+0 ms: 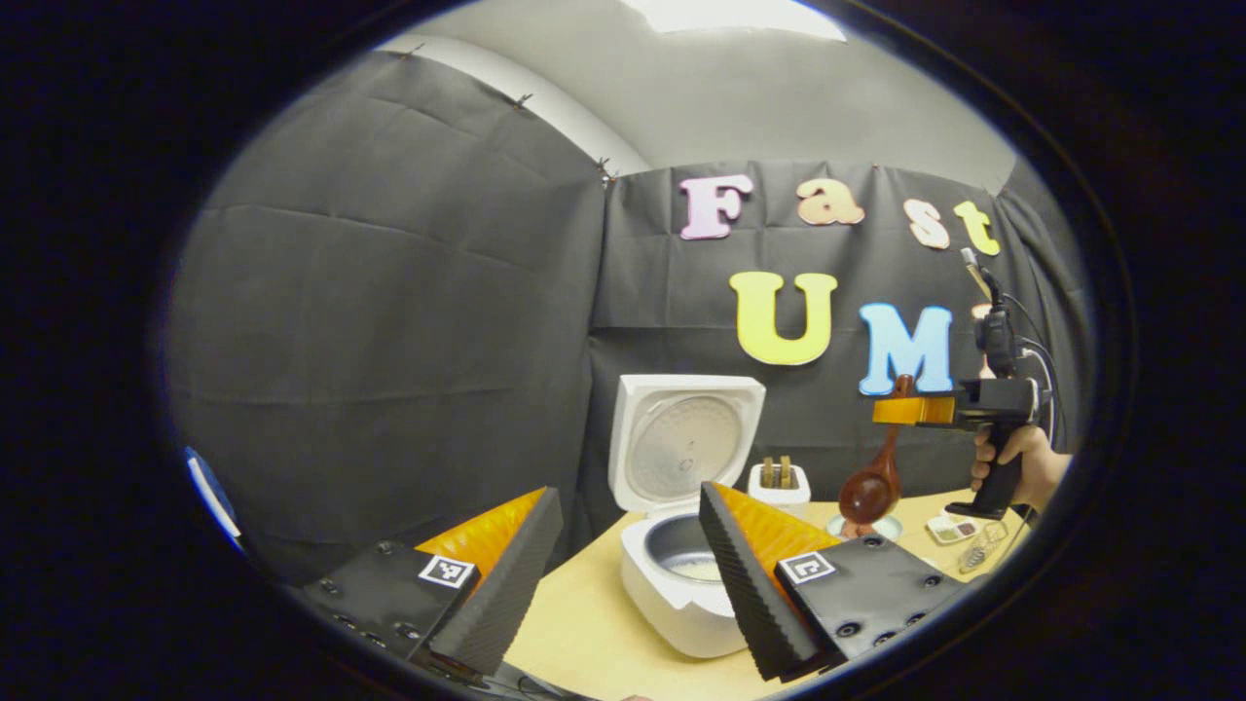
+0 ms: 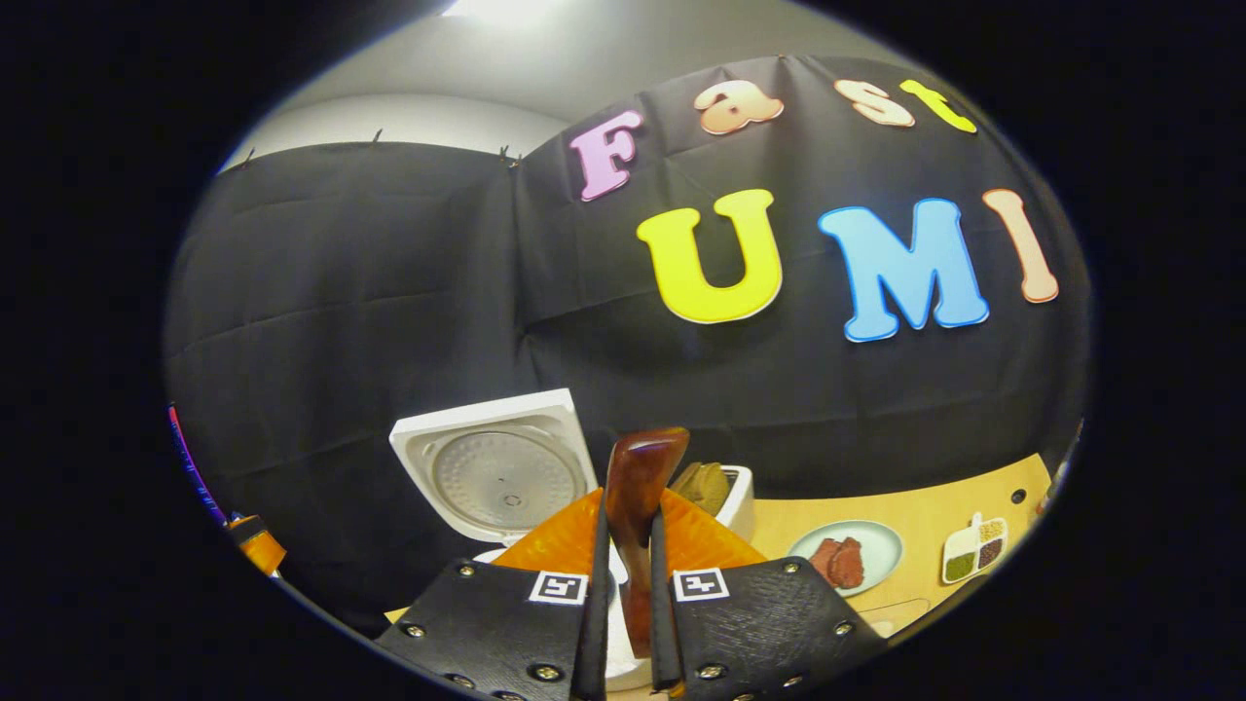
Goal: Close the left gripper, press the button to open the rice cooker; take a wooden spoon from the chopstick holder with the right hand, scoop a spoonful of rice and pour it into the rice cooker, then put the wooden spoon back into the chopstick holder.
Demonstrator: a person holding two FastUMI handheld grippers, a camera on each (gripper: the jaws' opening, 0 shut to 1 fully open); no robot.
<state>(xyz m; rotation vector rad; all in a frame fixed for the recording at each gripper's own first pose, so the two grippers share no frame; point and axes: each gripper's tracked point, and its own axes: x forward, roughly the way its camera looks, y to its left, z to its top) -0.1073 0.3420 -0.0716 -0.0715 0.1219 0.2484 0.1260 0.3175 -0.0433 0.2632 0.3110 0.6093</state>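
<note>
Between the pinching fingers of the right claw [image 2: 628, 584] sits the wooden spoon [image 2: 638, 506], bowl hanging down, while just ahead of the wide-open left claw [image 1: 628, 555] the rice cooker [image 1: 681, 584] stands open on the surface [image 1: 584, 633].

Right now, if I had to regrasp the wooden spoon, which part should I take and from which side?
Take the wooden spoon high on its slim handle, coming in level from the side, probably just as the right gripper holds it now. The spoon hangs bowl down, and the handle is narrow enough to sit between the fingers.
</note>
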